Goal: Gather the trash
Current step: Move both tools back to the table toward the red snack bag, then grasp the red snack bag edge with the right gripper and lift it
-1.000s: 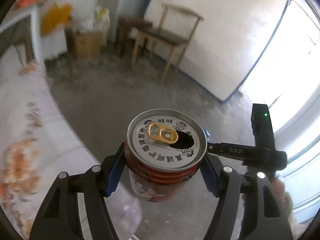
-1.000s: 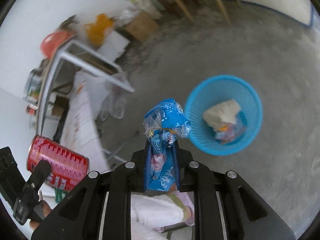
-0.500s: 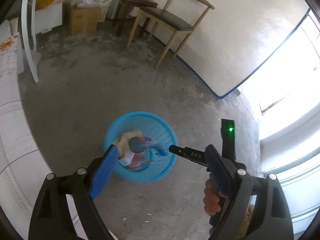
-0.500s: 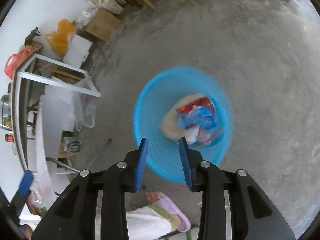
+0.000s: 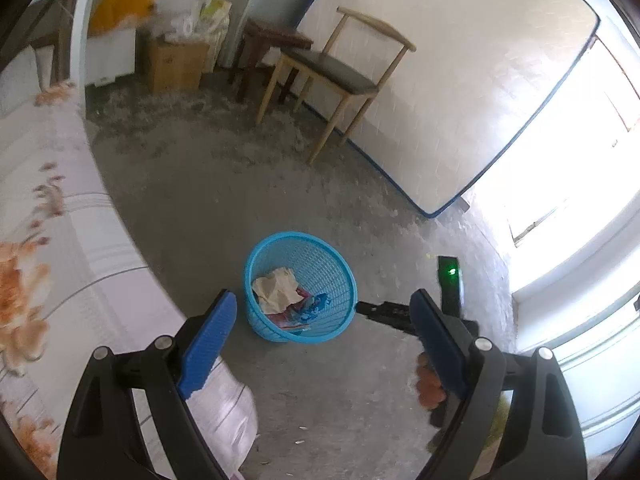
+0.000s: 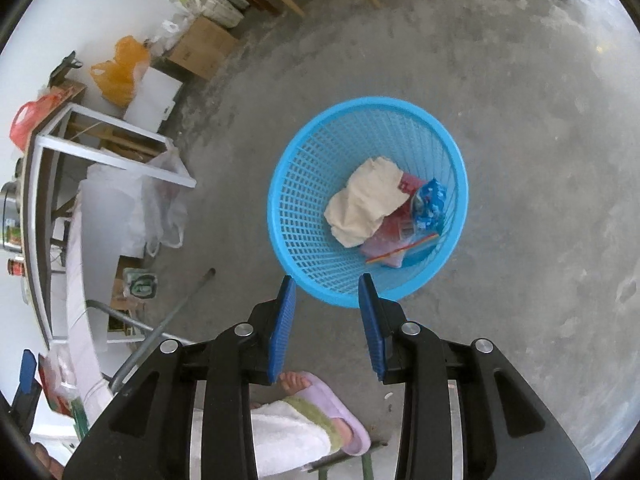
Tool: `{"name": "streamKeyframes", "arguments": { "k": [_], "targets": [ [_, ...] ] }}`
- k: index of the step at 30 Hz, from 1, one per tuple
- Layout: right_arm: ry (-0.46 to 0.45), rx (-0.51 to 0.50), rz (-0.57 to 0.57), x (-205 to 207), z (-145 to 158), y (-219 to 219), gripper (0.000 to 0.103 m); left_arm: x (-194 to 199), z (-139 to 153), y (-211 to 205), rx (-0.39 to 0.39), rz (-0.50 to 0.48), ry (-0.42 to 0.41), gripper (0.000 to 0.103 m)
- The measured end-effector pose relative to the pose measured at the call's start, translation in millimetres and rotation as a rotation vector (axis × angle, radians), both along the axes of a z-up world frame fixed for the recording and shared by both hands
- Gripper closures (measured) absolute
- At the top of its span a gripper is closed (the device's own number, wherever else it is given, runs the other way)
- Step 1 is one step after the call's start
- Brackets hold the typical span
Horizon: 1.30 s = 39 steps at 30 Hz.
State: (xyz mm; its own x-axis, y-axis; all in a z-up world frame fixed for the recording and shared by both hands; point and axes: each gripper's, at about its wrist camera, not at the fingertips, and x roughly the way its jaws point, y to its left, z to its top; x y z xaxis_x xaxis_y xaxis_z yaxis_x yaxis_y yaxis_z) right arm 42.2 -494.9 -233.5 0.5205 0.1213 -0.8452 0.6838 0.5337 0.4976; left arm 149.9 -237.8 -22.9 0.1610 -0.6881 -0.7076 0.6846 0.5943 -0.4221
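A blue mesh basket (image 5: 336,268) (image 6: 304,184) stands on the concrete floor. In it lie a crumpled cream paper (image 6: 366,200) (image 5: 277,289), a blue snack wrapper (image 6: 430,200) (image 5: 316,305) and a red item (image 6: 390,232), partly hidden under them. My left gripper (image 5: 322,304) is open and empty, above and short of the basket. My right gripper (image 6: 327,282) is open and empty, above the basket's near rim. The right gripper's body (image 5: 448,280) also shows in the left wrist view.
A cloth-covered table (image 5: 44,216) runs along the left. A wooden chair (image 5: 340,68), a dark stool (image 5: 272,44), a cardboard box (image 5: 176,64) and a leaning mattress (image 5: 440,80) stand at the back. My foot in a purple slipper (image 6: 332,412) is below the right gripper.
A second ago my left gripper held a red can and my right held the blue wrapper. Both opened and dropped them into the basket; both grippers have since drawn back.
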Motion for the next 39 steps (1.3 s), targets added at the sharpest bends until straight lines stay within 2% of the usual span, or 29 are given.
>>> {"name": "streamKeyframes", "arguments": {
  "k": [2,4,9,15,19,24,27,32,36,39],
  "targets": [
    [-0.022,-0.027,0.019,-5.6,17.8,7.1,0.064,-10.0,9.8,20.6,-0.007,0.007,-0.030,0.017],
    [-0.051,-0.063,0.045,-13.5,39.5,18.3,0.056,-18.4,16.5,37.3,-0.017,0.013,-0.051,0.017],
    [-0.129,-0.184,0.139,-16.9,97.5,62.4,0.039,-41.4,35.1,95.5,-0.022,0.069,-0.111,0.017],
    [-0.253,-0.236,0.284,3.7,160.7,124.1,0.030,-69.1,48.4,181.7,-0.024,0.202,-0.209,0.014],
    [-0.328,-0.232,0.390,28.8,189.6,169.8,0.027,-82.4,48.4,238.4,-0.004,0.303,-0.279,0.014],
    [-0.371,-0.201,0.568,71.2,211.0,235.7,0.027,-92.3,45.8,301.2,0.008,0.443,-0.359,0.013],
    [-0.393,-0.168,0.705,105.8,219.4,292.0,0.027,-91.7,44.6,333.9,-0.010,0.536,-0.370,0.013],
    [-0.396,-0.069,0.866,152.1,218.0,371.9,0.027,-82.2,37.4,382.3,-0.042,0.669,-0.365,0.014],
    [-0.361,-0.050,0.938,191.5,211.1,424.0,0.027,-70.3,31.1,413.6,-0.054,0.741,-0.352,0.014],
    [-0.336,-0.039,0.957,212.1,207.4,447.1,0.027,-63.8,28.2,431.3,-0.055,0.779,-0.346,0.014]
  ]
}}
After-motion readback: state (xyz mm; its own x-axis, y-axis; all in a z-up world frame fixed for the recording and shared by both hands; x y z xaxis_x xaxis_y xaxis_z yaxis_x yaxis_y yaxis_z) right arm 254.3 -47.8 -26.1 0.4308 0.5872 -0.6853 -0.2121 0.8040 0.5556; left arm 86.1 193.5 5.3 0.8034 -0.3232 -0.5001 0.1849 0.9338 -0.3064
